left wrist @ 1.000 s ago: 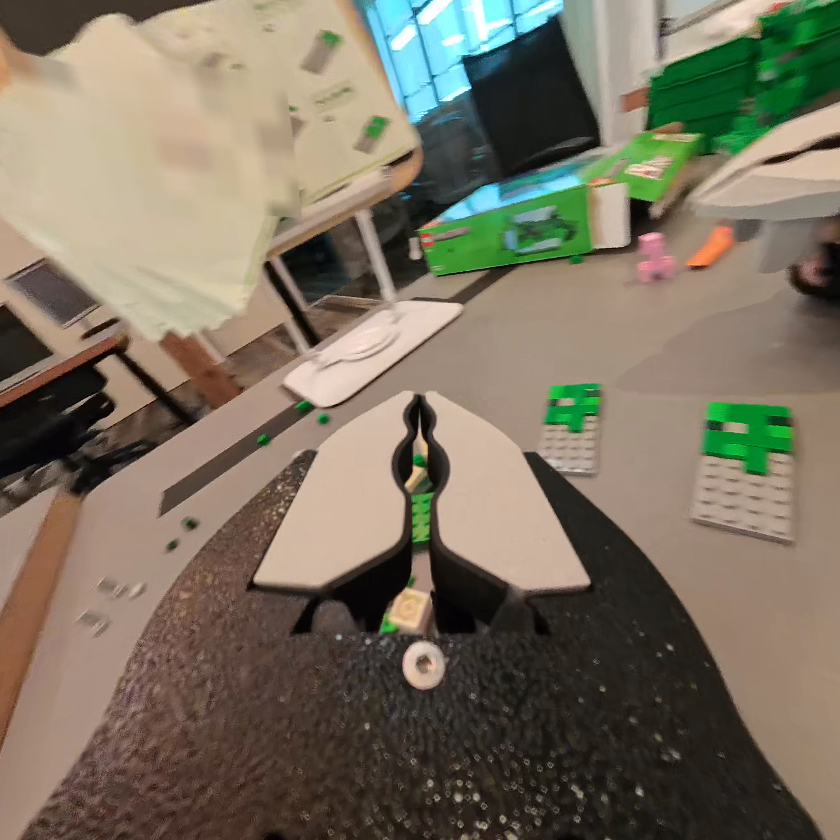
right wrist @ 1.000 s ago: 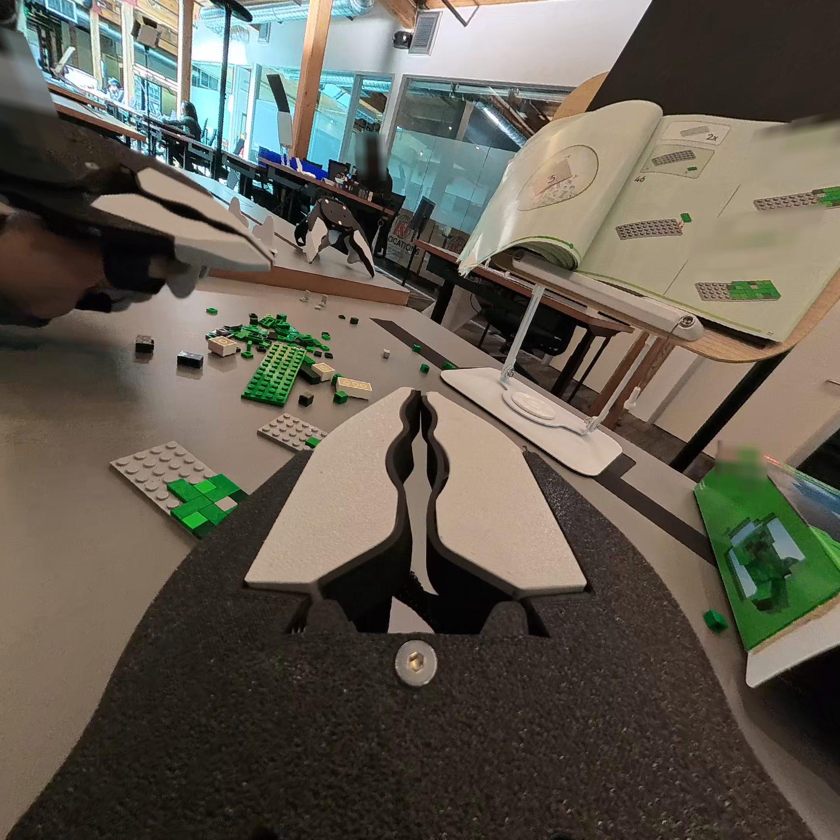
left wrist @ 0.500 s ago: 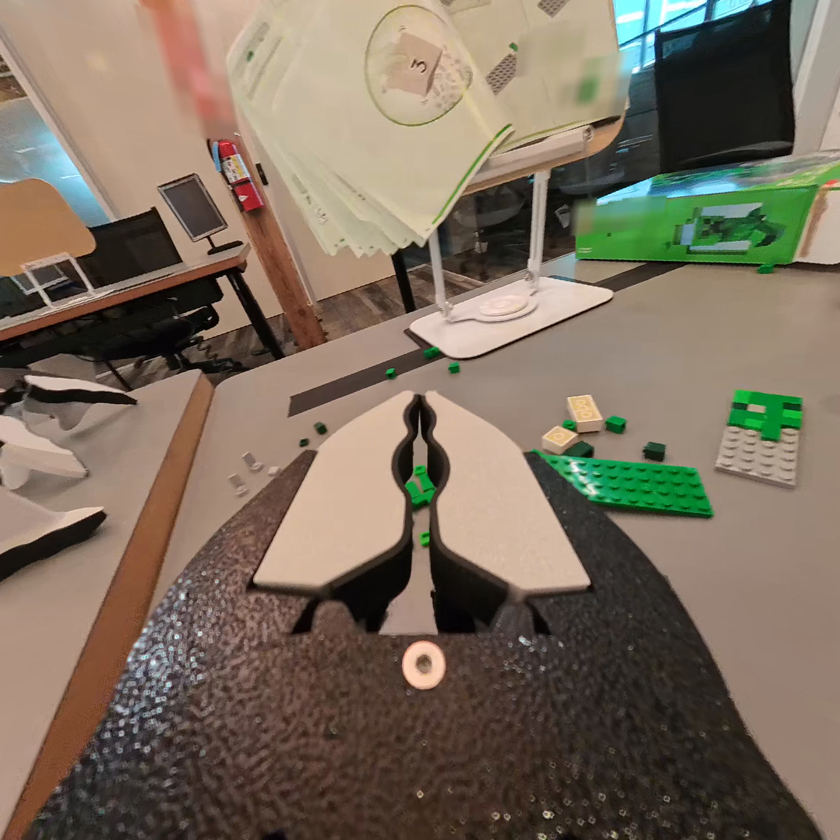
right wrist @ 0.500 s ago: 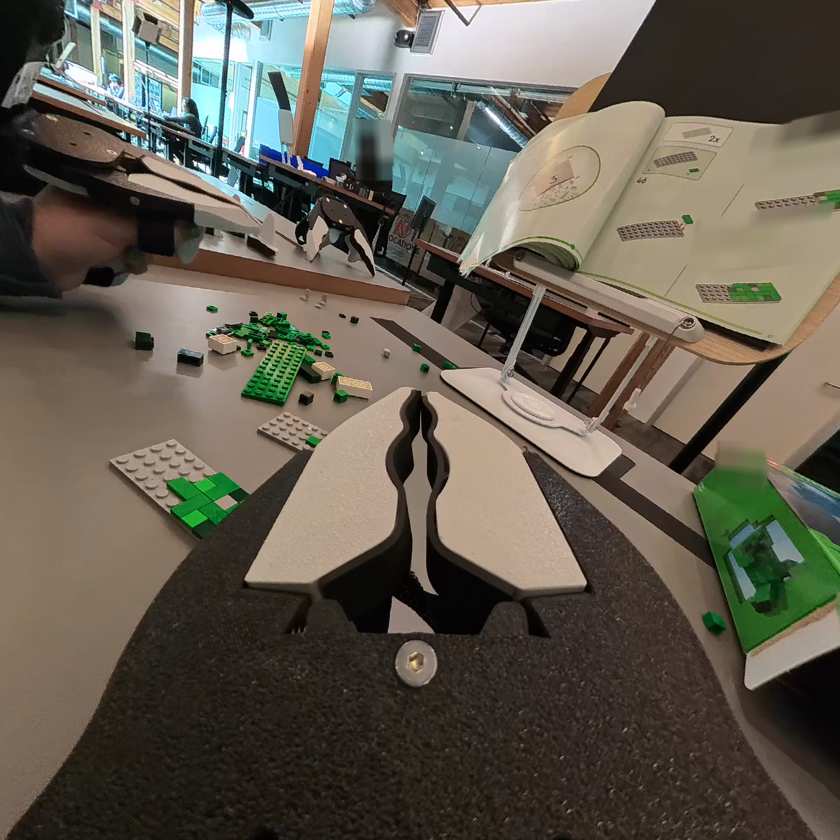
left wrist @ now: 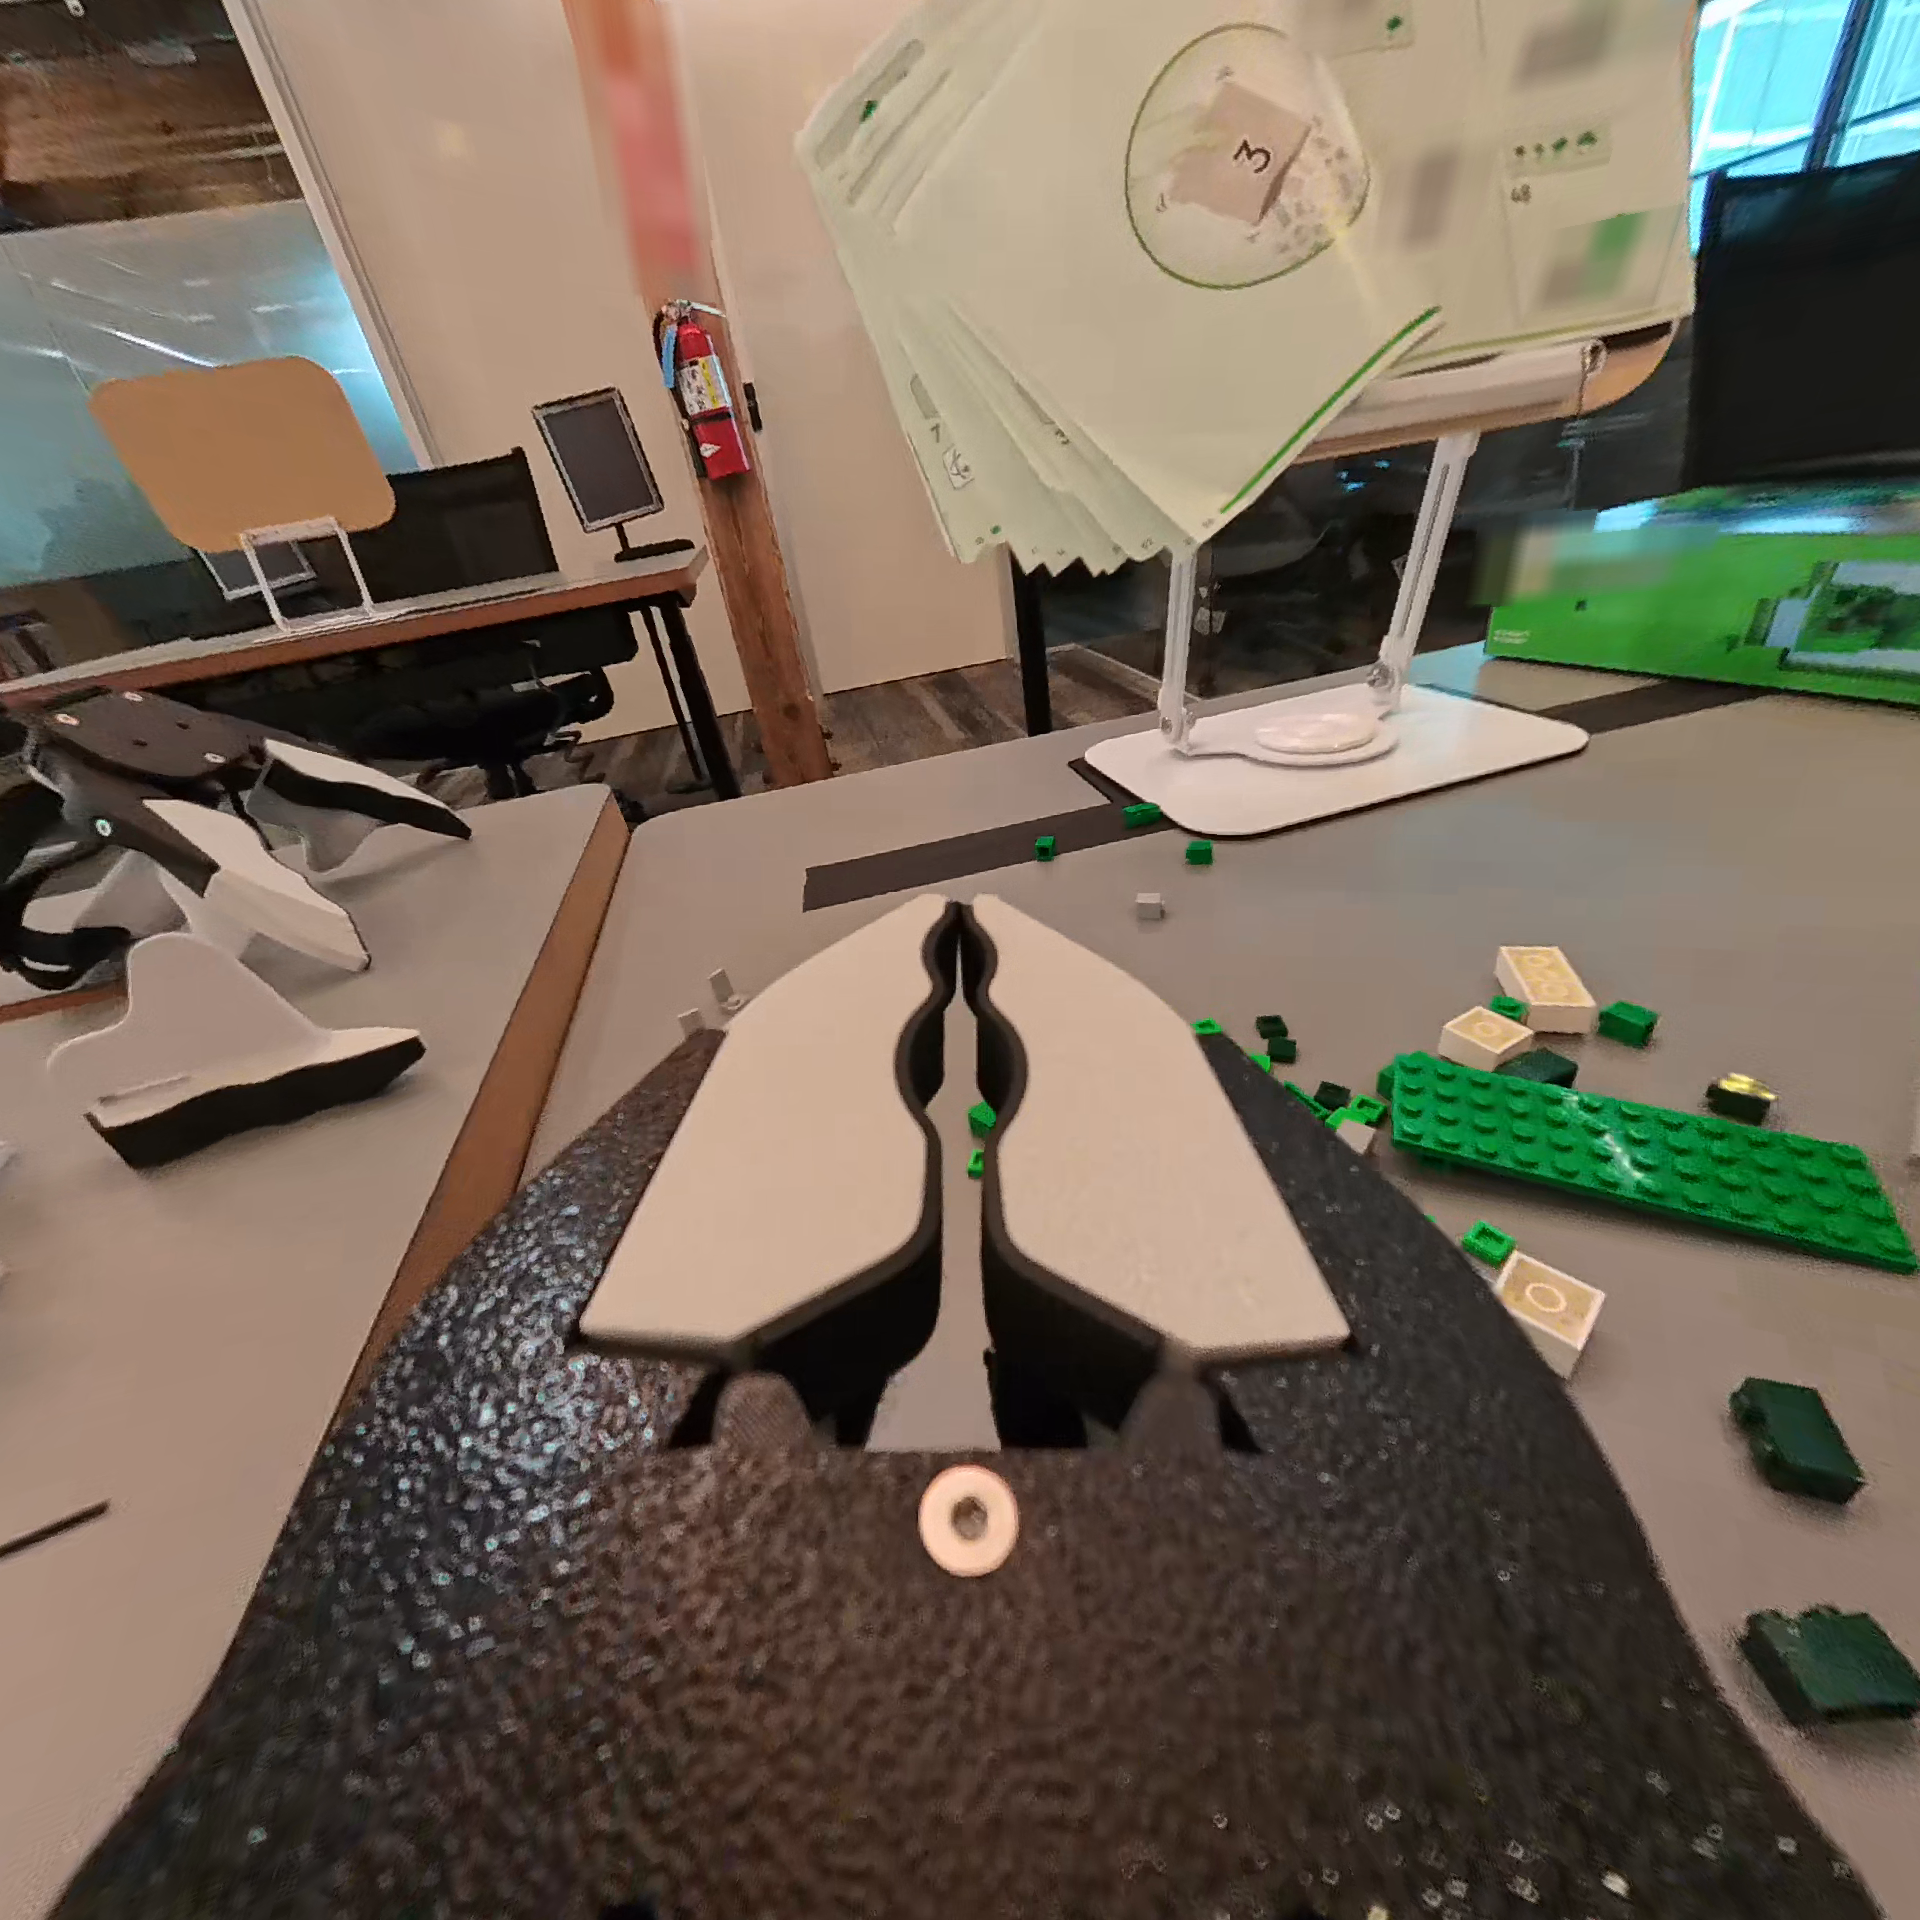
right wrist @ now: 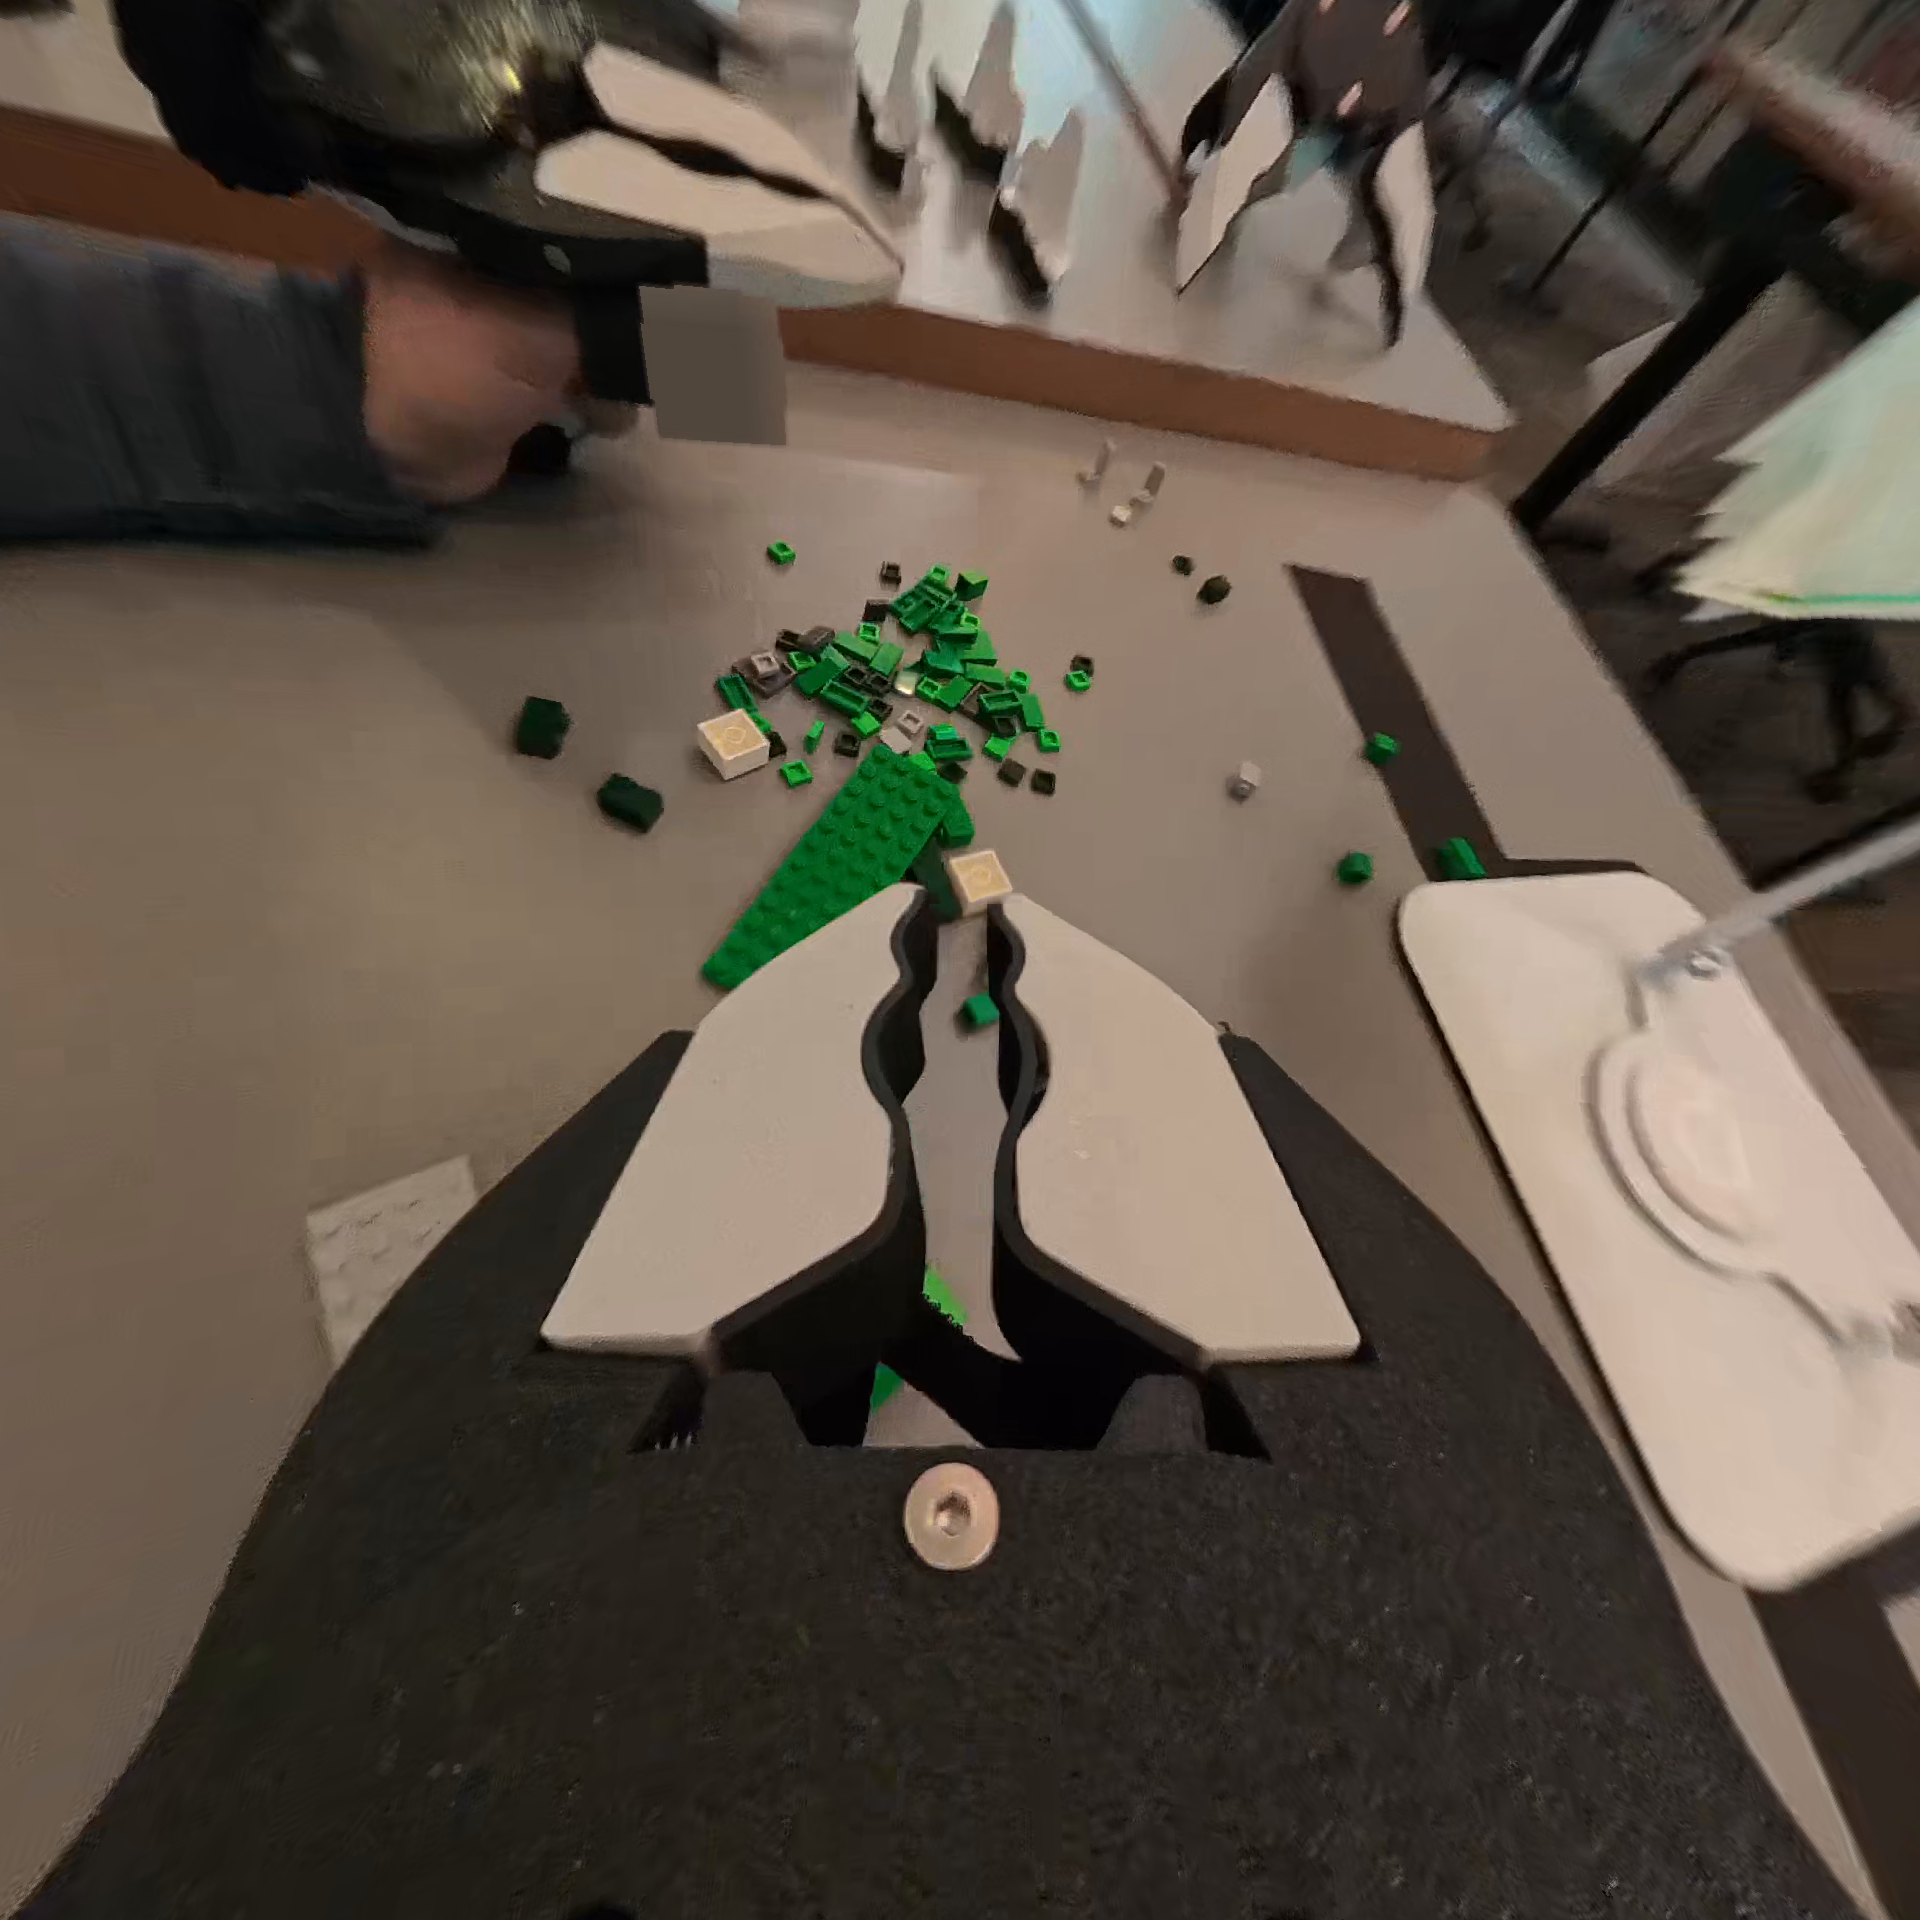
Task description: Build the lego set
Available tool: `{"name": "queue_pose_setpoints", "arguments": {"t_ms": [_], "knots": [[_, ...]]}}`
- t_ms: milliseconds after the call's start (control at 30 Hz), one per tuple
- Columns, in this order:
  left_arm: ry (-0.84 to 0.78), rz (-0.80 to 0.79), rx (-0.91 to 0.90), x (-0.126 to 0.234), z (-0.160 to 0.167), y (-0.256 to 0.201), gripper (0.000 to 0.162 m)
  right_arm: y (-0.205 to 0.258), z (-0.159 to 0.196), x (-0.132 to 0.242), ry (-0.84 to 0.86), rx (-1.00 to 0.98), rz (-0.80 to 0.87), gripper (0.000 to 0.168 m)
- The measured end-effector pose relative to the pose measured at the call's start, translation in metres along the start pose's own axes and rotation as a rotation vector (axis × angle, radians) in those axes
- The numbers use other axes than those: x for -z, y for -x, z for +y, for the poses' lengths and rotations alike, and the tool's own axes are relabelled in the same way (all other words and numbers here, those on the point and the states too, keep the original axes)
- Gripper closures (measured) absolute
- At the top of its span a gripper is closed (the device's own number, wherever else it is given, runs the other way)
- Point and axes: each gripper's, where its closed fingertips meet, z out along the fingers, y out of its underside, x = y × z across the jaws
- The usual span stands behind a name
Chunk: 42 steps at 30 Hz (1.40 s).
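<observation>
My left gripper (left wrist: 958, 914) is shut and empty, held above the grey table (left wrist: 1558, 883) to the left of a long green plate (left wrist: 1642, 1153). White bricks (left wrist: 1545, 987) and dark green bricks (left wrist: 1792, 1439) lie around the plate. My right gripper (right wrist: 956, 902) is slightly open and empty, tilted down over the near end of the same green plate (right wrist: 842, 862), just short of a white brick (right wrist: 980, 876). A pile of small green and dark pieces (right wrist: 914, 675) lies beyond. The left gripper (right wrist: 727, 218), held by a hand, shows at the top left of the right wrist view.
The instruction booklet (left wrist: 1195, 260) rests on a white stand (left wrist: 1340, 758) at the table's far edge, next to a green box (left wrist: 1714, 623). Spare grippers (left wrist: 208, 831) lie on the neighbouring table. A grey plate (right wrist: 390, 1247) lies near left. A black tape strip (right wrist: 1382, 686) crosses the table.
My right gripper has swung left and tipped down over the brick pile, and its fingertips have parted a little. My left gripper has drifted slightly and stays shut.
</observation>
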Motion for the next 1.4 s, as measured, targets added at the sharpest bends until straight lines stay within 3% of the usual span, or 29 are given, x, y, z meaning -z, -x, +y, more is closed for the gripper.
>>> {"name": "queue_pose_setpoints", "arguments": {"t_ms": [100,200,300,400,667,900,1133,1200,1300,1400], "knots": [[-0.009,-0.003,0.011,0.000,-0.001,0.002,0.162,-0.011,-0.010,-0.049,0.135,0.026,-0.138,0.155],[-0.021,-0.006,0.024,0.001,-0.002,0.004,0.162,-0.026,-0.007,-0.091,0.277,0.188,-0.240,0.156],[-0.032,-0.007,0.039,0.002,-0.003,0.006,0.162,-0.033,0.003,-0.123,0.441,0.121,-0.380,0.156],[-0.036,-0.008,0.045,0.003,-0.004,0.006,0.162,-0.033,0.008,-0.144,0.546,-0.014,-0.483,0.154],[-0.055,-0.051,0.074,0.006,-0.006,0.017,0.162,-0.039,0.032,-0.165,0.688,0.108,-0.488,0.151],[-0.077,-0.086,0.132,0.011,-0.007,0.030,0.162,-0.035,0.030,-0.170,0.656,0.097,-0.489,0.152],[-0.068,-0.061,0.096,0.009,-0.007,0.023,0.162,-0.036,0.030,-0.169,0.597,0.198,-0.438,0.164],[-0.091,0.000,0.066,0.008,-0.012,0.011,0.161,-0.036,0.025,-0.164,0.546,0.215,-0.416,0.165],[-0.110,0.203,-0.046,0.006,-0.020,-0.030,0.140,-0.020,-0.001,-0.144,0.363,0.140,-0.454,0.165],[-0.088,0.276,-0.243,0.004,-0.016,-0.063,0.141,-0.008,-0.023,-0.116,0.206,0.090,-0.443,0.166]]}}
